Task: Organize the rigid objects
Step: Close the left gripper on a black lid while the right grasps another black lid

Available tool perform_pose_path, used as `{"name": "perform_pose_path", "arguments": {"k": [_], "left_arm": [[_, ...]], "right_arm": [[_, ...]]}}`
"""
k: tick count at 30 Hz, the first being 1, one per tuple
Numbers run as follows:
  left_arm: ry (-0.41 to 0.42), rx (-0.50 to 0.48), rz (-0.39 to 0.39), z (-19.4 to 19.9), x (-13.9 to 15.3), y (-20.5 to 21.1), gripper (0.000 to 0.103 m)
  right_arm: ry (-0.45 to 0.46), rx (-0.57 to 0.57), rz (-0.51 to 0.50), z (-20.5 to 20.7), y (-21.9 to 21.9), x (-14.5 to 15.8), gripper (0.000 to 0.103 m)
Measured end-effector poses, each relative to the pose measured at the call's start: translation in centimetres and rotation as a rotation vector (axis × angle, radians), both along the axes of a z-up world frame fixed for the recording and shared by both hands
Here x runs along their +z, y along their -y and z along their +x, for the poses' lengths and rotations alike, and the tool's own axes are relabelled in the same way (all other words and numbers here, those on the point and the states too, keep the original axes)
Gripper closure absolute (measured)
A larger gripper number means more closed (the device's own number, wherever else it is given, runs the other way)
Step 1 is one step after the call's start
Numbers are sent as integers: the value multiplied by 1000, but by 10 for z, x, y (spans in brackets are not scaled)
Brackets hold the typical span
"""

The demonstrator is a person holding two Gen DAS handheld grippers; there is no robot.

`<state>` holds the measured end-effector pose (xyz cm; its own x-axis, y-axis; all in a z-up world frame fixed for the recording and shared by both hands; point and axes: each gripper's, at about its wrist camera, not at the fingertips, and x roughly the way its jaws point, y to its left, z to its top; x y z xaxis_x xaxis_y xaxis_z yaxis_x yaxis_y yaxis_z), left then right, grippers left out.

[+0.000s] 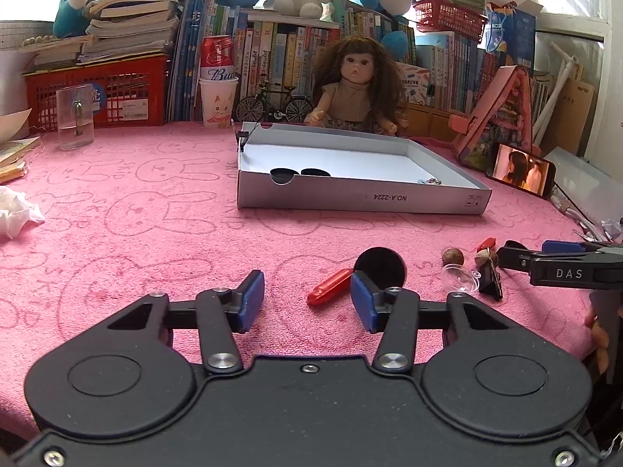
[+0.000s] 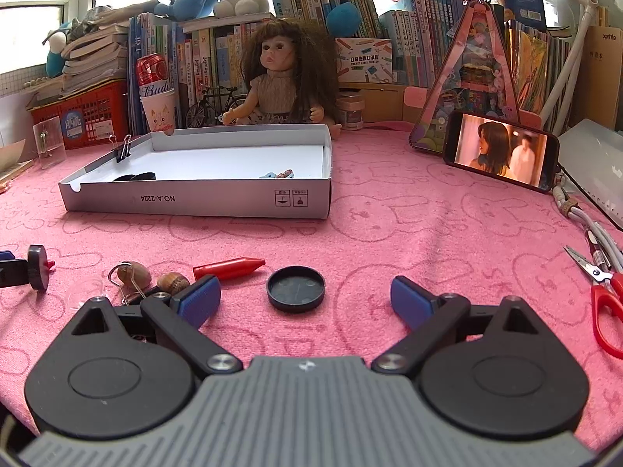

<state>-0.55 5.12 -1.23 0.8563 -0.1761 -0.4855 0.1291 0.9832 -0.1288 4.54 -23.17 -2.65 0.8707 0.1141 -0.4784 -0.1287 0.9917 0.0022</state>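
Note:
A shallow white cardboard box lies on the pink cloth and holds black lids, a binder clip and a small keychain. My left gripper is open and empty just above the cloth, with a red crayon and a black round lid by its right finger. My right gripper is open and empty, with a black round lid lying between its fingertips. A second red crayon, two nuts and a clear suction cup lie close by.
A doll sits behind the box in front of a wall of books. A phone playing video leans at the right. Red scissors and cables lie at the far right. A clear cup and crumpled tissue are at the left.

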Motion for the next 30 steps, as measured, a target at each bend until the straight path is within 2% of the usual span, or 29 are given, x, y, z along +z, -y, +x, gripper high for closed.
{"name": "perform_pose_path", "arguments": {"k": [7, 11, 14, 17, 20, 25, 26, 30], "left_arm": [[39, -108, -28, -11, 11, 16, 60], [38, -154, 12, -10, 10, 36, 62], [14, -127, 47, -5, 3, 44, 67], [-3, -105, 47, 0, -3, 47, 68], [8, -96, 57, 4, -5, 50, 68], [17, -83, 65, 13, -8, 54, 68], [22, -79, 71, 14, -9, 56, 72], [34, -68, 96, 16, -10, 62, 73]], "right_arm": [[0, 3, -6, 0, -1, 0, 5], [8, 11, -16, -2, -2, -1, 10], [18, 19, -8, -5, -3, -1, 19], [26, 21, -7, -7, -3, 0, 32], [28, 20, -7, -7, -3, 1, 41], [28, 16, -16, -8, -3, 2, 62], [27, 15, -16, -8, -4, 2, 63], [29, 11, -11, -9, -4, 4, 66]]}}
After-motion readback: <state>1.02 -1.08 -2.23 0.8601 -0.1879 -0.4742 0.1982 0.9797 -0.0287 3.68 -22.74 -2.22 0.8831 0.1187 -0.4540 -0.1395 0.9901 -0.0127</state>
